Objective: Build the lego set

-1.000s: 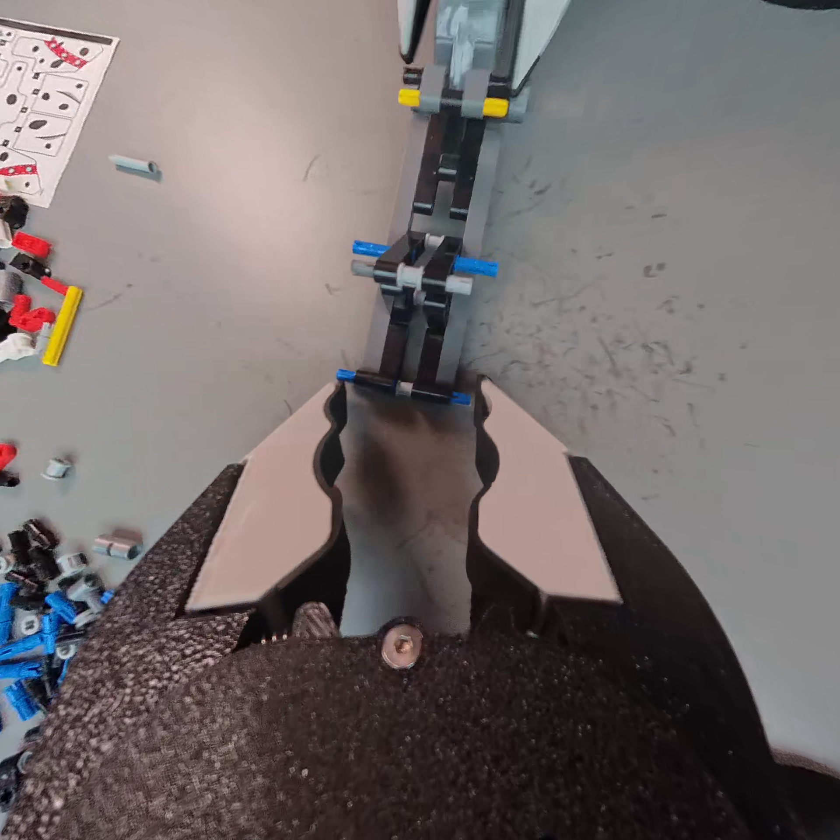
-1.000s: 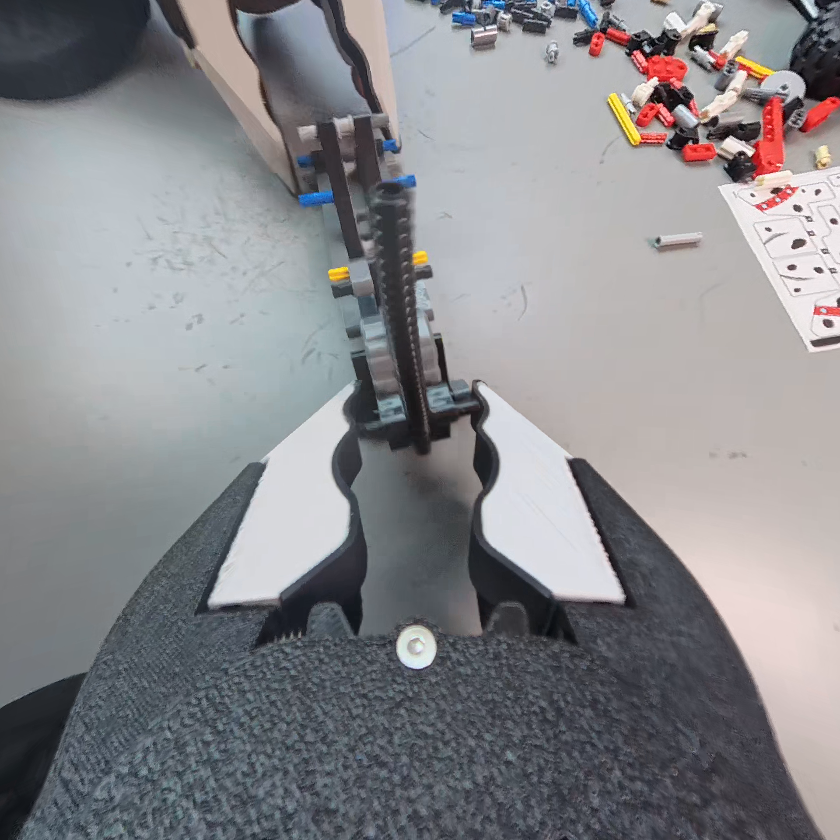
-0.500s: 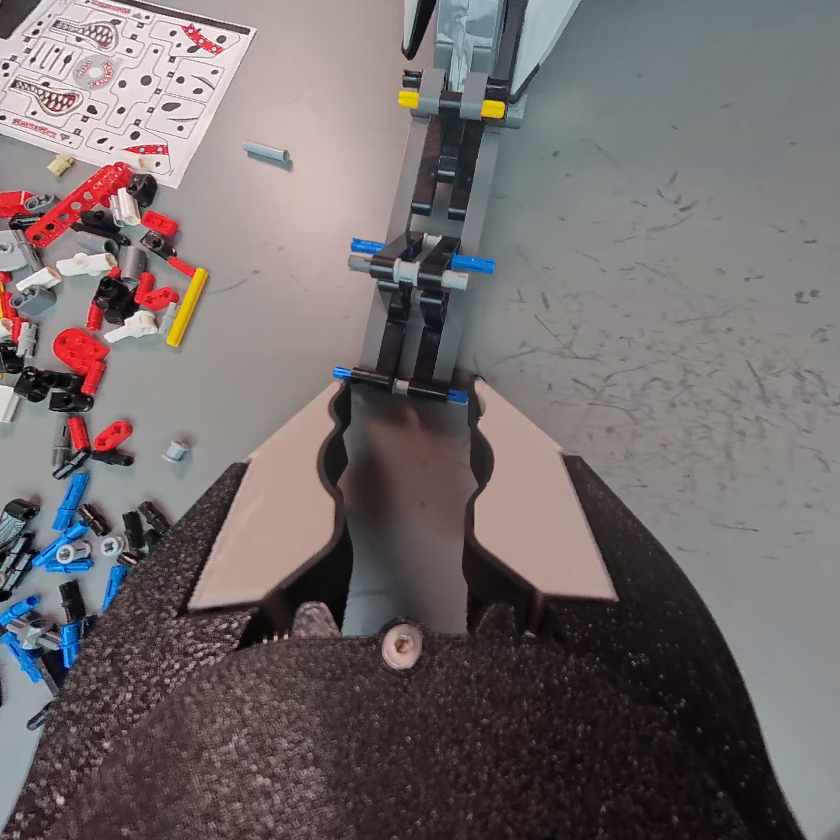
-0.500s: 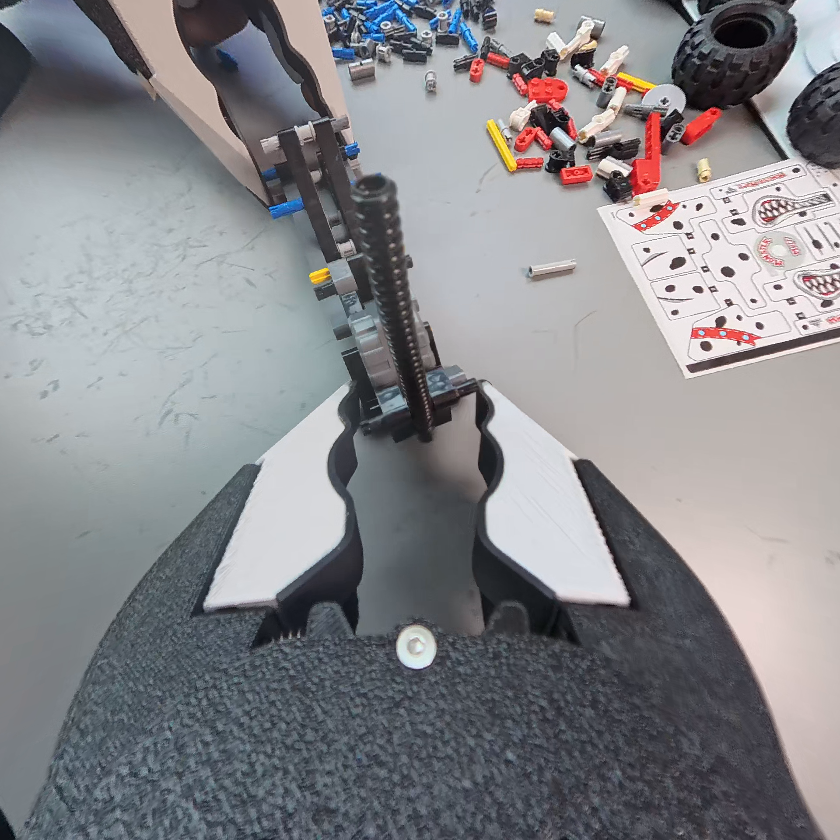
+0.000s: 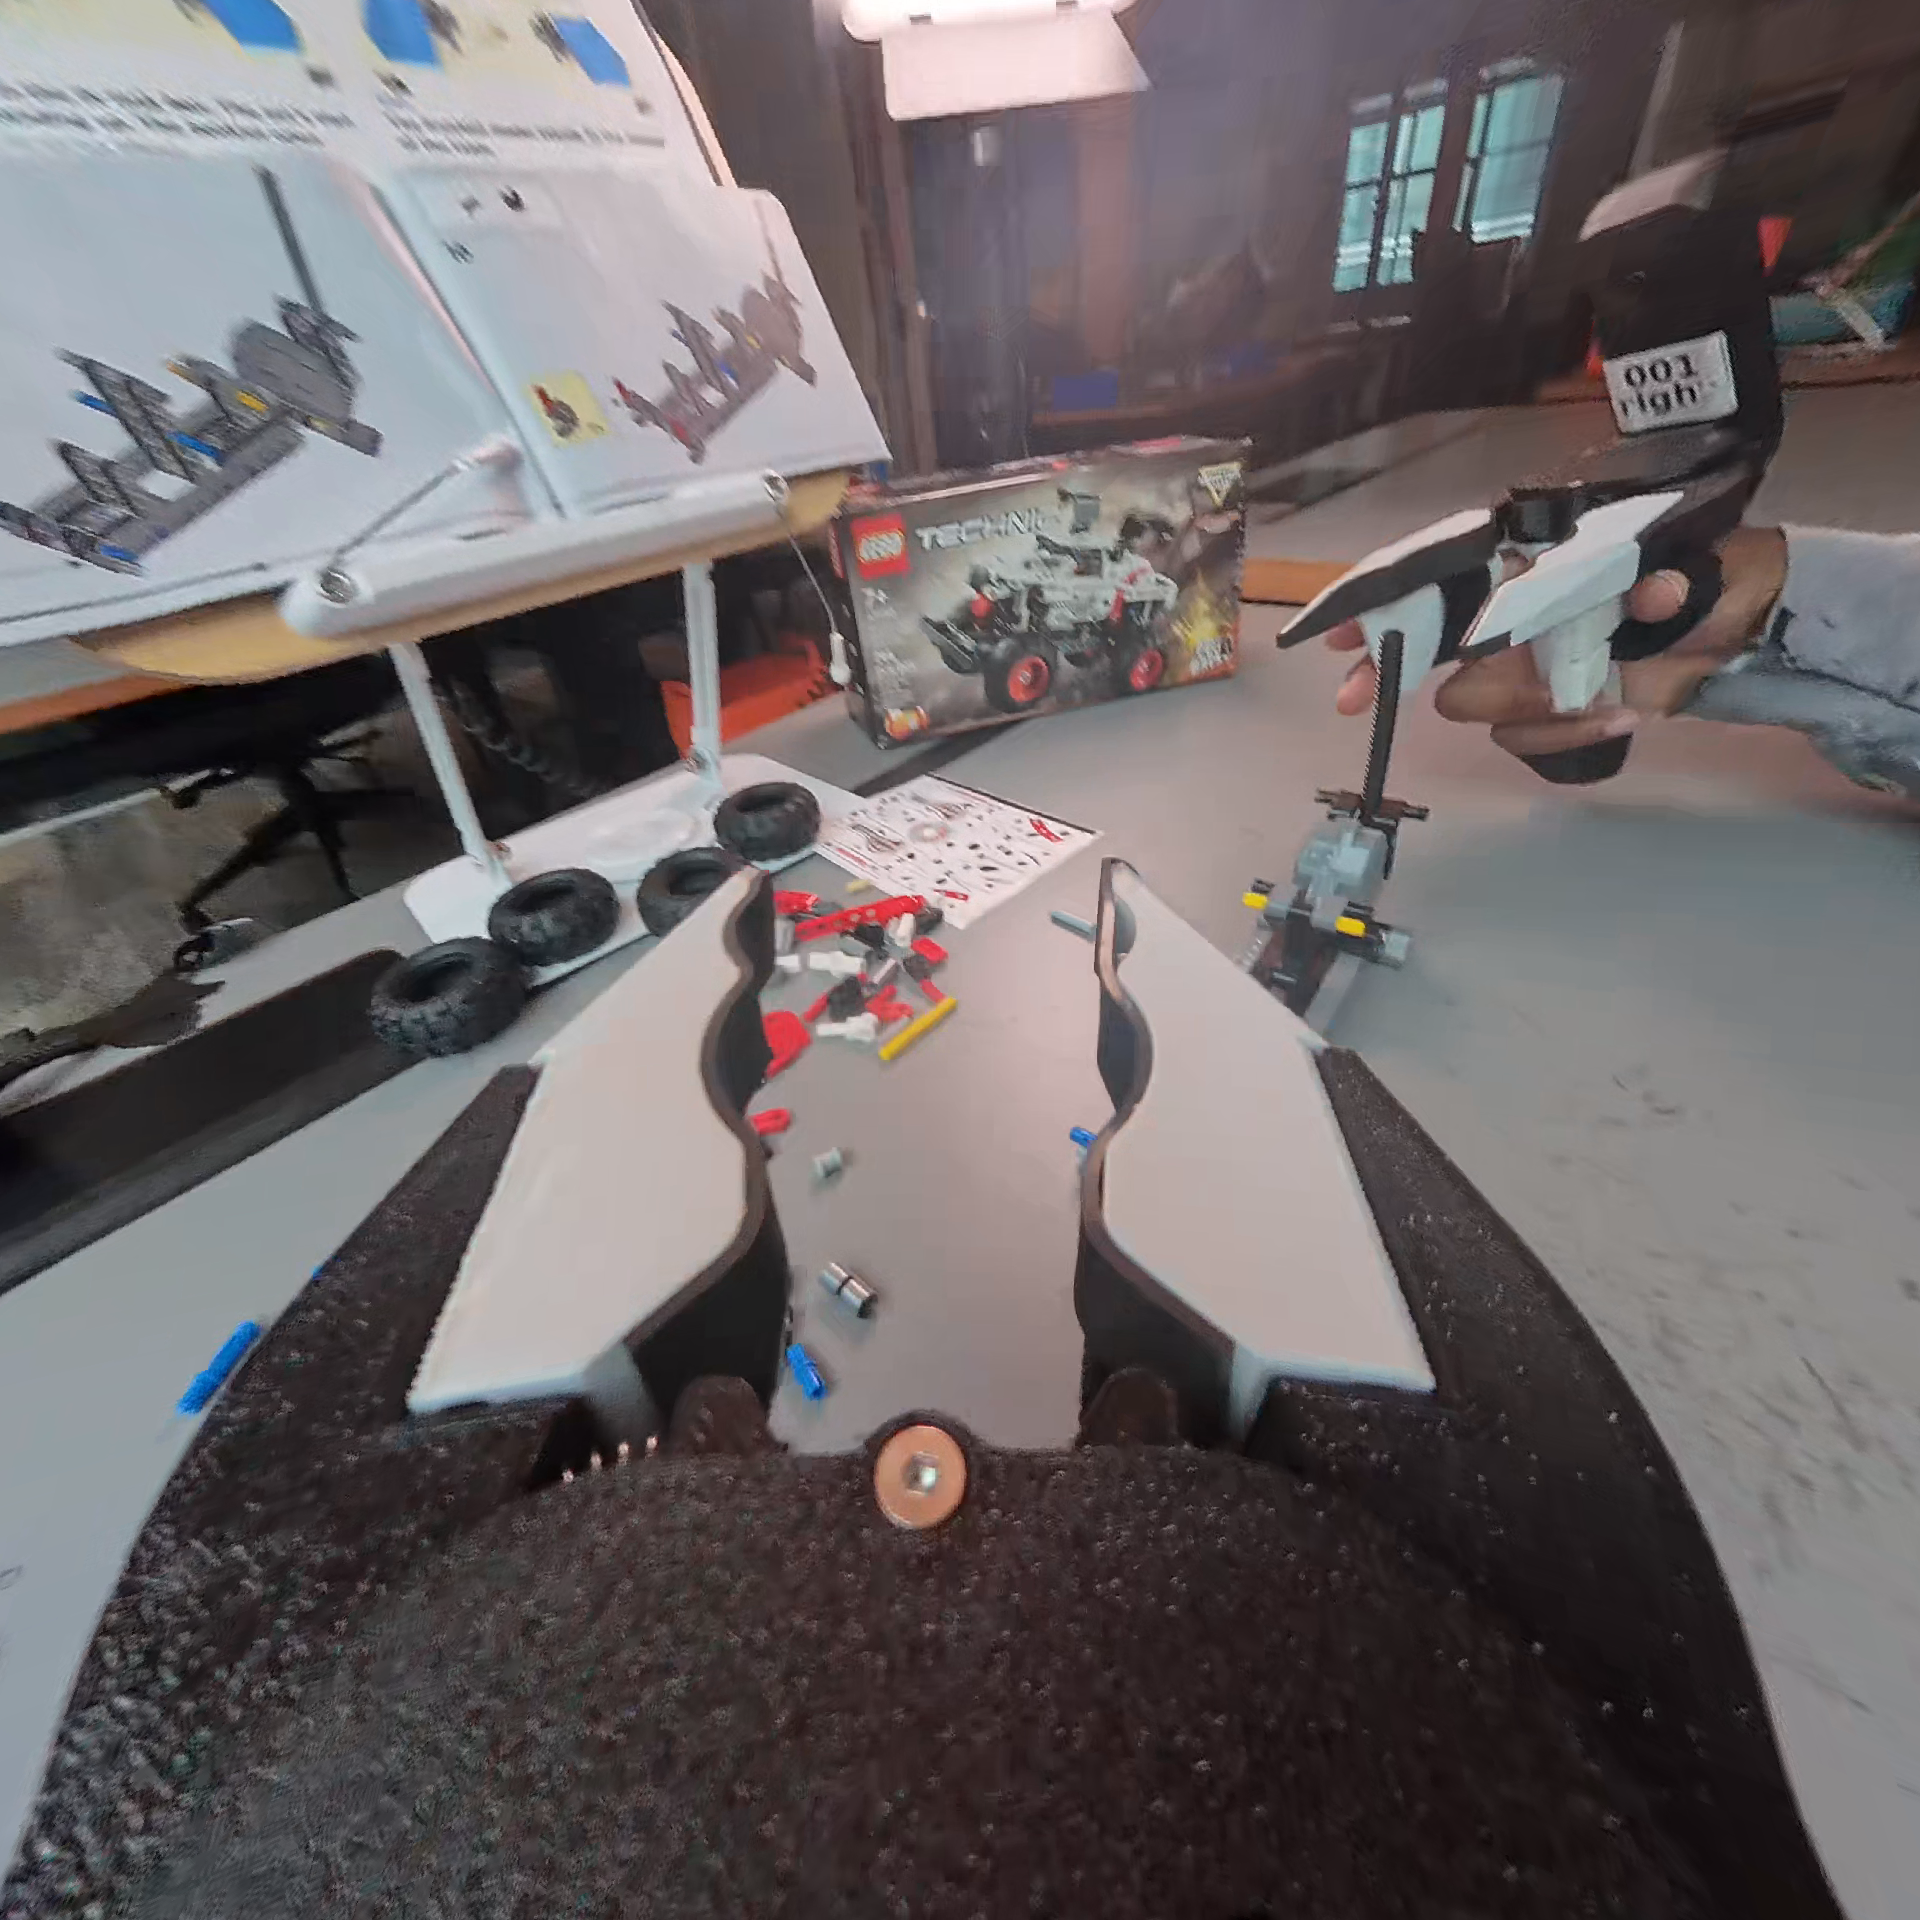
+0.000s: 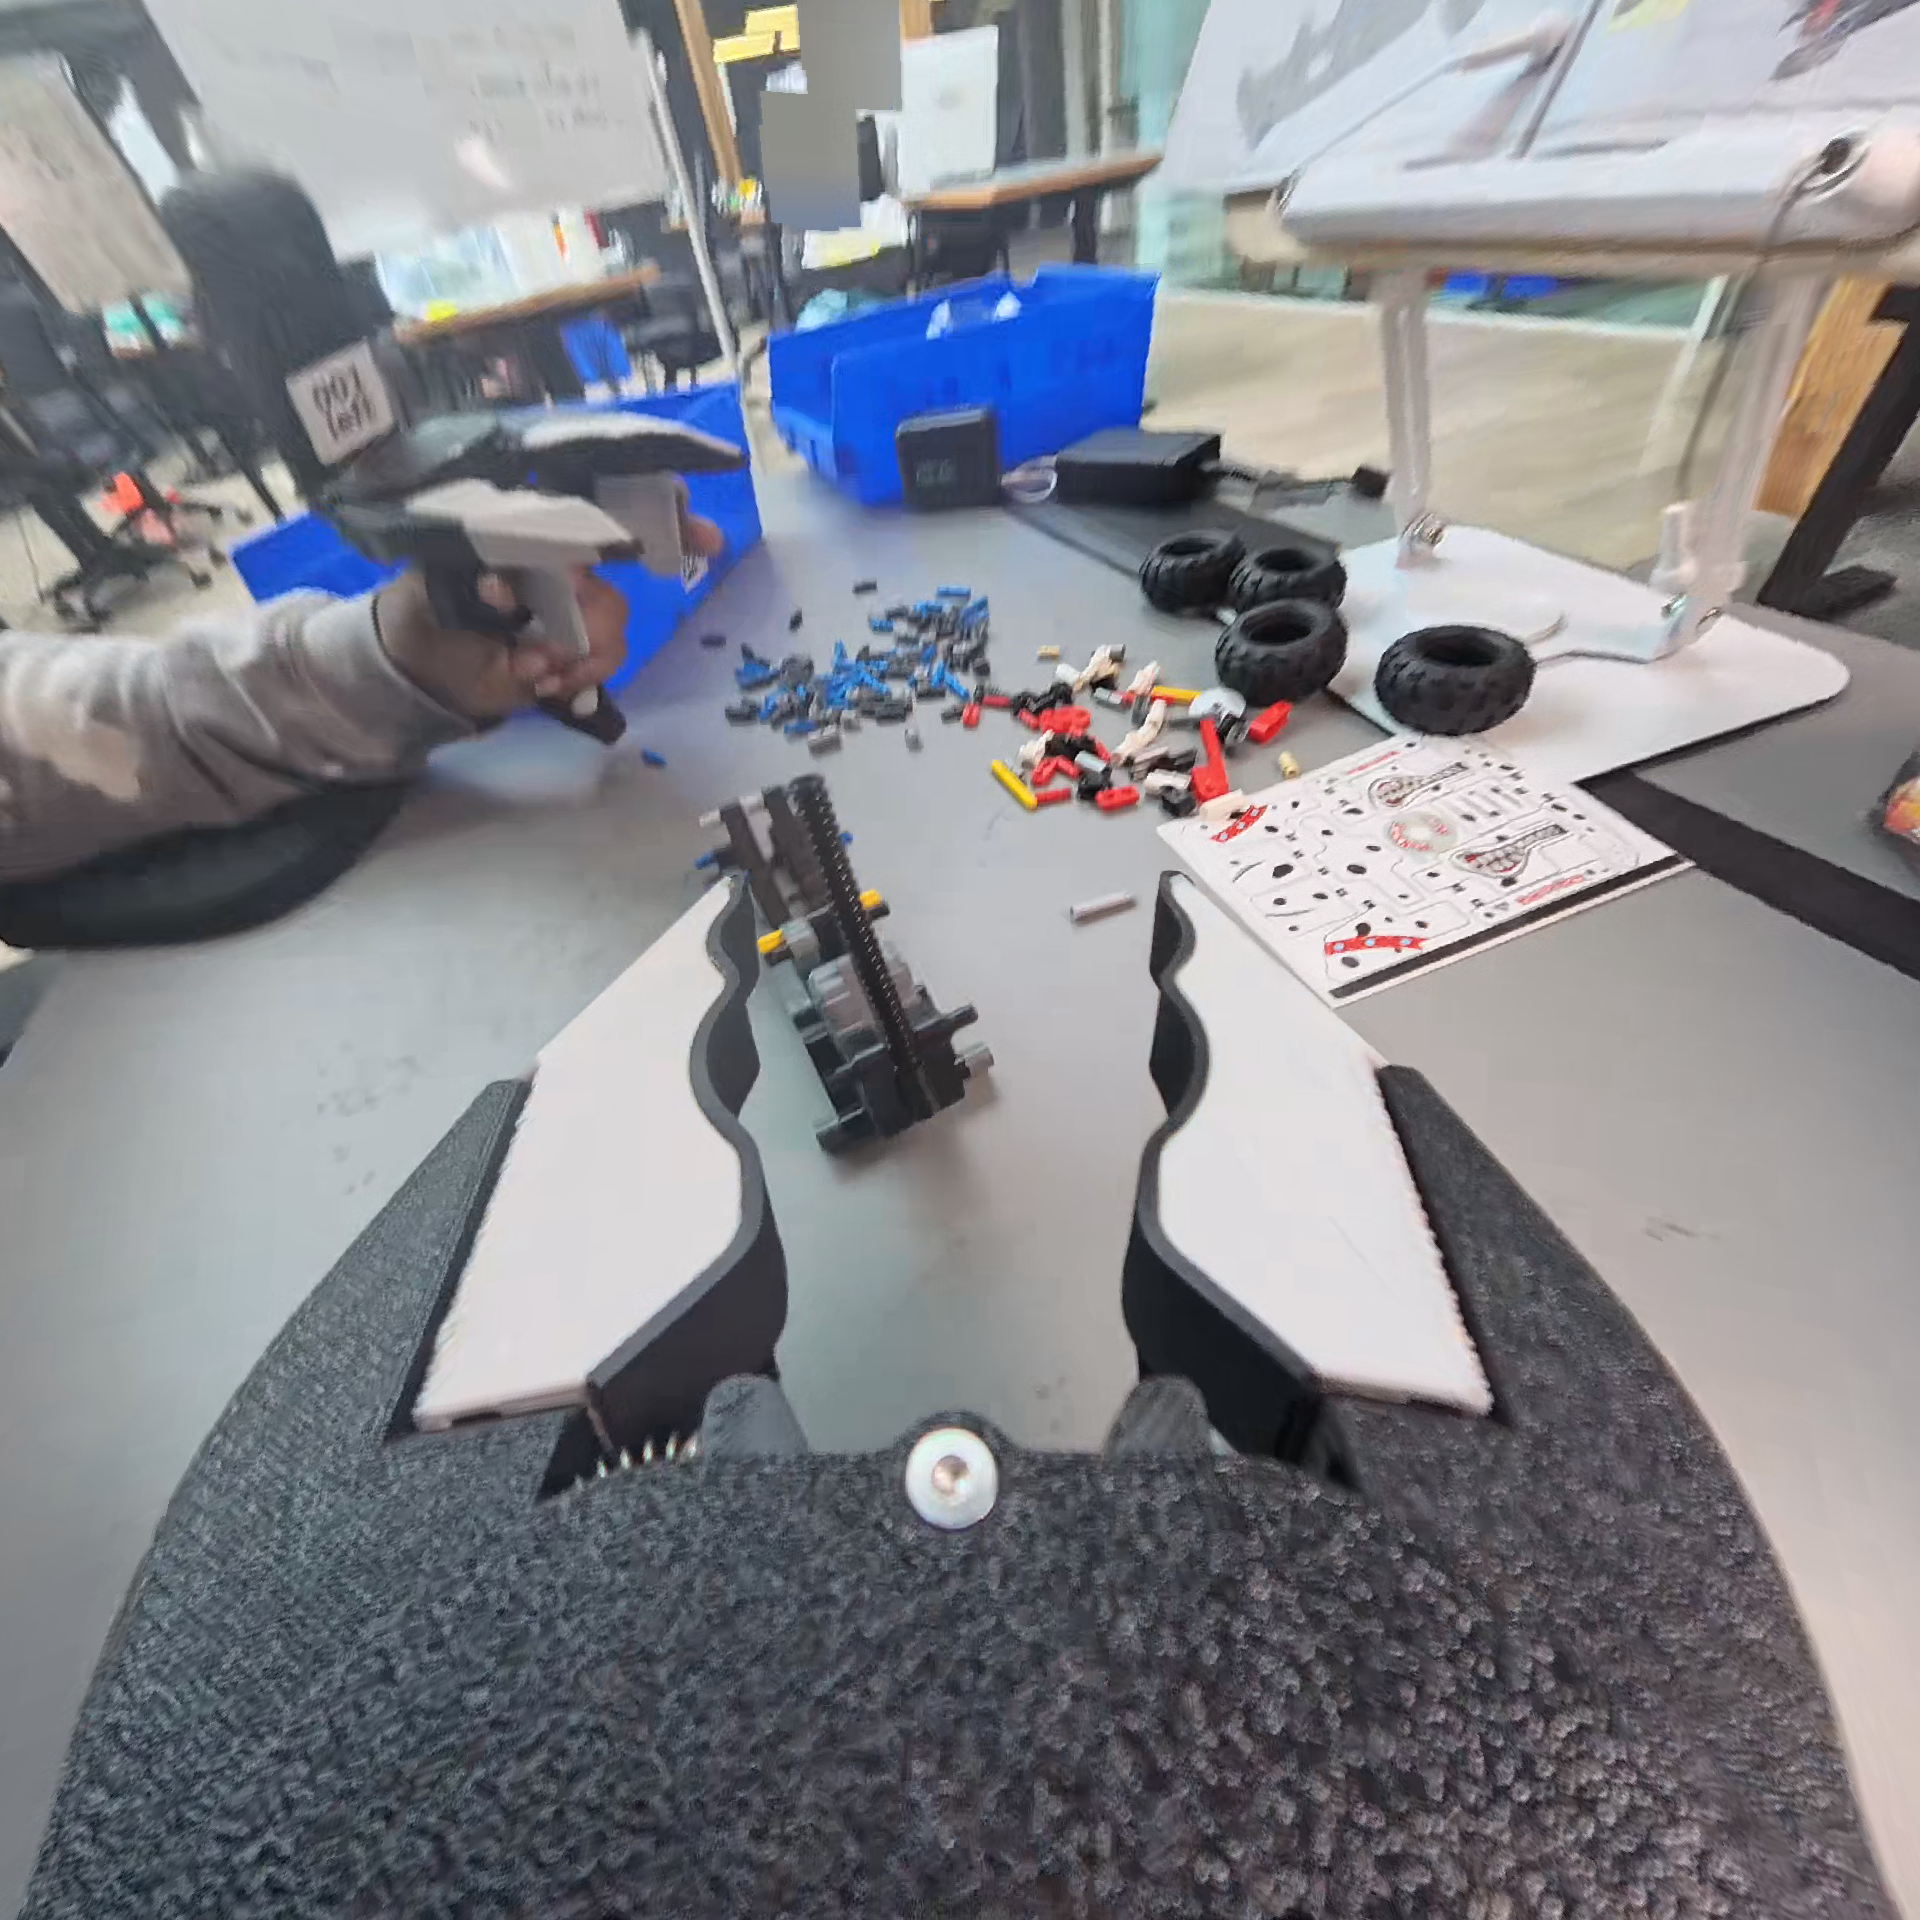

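Left wrist view: left gripper [image 5: 925, 1039] hides most of the chassis [image 6: 852, 987]; right gripper [image 6: 951, 1049] jaws, too, gape empty.

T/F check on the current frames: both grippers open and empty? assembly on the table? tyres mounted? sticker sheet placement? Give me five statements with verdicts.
1. The left gripper is open with nothing between its fingers. True.
2. The right gripper is shut on the long black-and-grey lego assembly. False: it is open, and the assembly lies free on the grey table.
3. The four black rubber tyres are mounted on the assembly. False: they lie loose by the white stand base.
4. The white sticker sheet lies flat on the table, right of the assembly in the right wrist view. True.
5. A black ribbed rod sticks out of the assembly. True.
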